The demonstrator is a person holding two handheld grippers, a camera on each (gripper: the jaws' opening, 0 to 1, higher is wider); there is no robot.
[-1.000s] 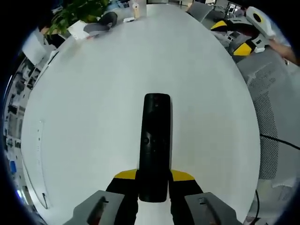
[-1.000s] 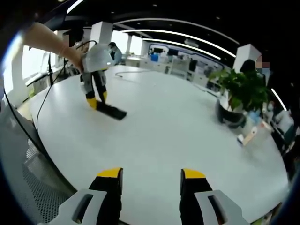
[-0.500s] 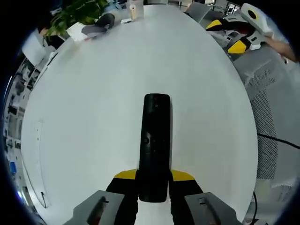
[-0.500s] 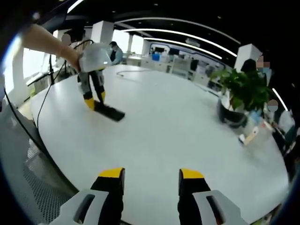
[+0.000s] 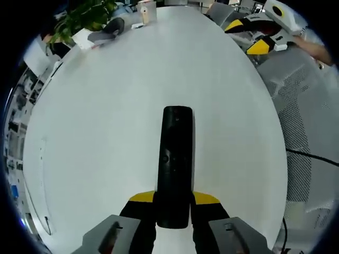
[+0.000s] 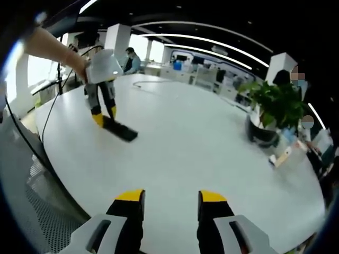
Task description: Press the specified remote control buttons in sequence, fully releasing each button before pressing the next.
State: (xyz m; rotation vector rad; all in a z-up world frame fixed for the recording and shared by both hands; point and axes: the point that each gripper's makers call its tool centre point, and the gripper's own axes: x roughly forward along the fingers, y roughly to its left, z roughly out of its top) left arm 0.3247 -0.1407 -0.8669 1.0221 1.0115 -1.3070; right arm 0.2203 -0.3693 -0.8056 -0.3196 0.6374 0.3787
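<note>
One potted plant (image 6: 275, 108) beyond remote (image 5: 175, 164)

Glossy black plastic remote (image 5: 175, 164); smooth matt table (image 5: 106, 116).

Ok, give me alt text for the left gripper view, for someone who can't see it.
A long black remote control lies on a large white round table, its near end clamped between the yellow-tipped left tongs and its far end pointing away. At the table's far edge sit a potted plant and a few small items, with the right tongs at the upper right.
</note>
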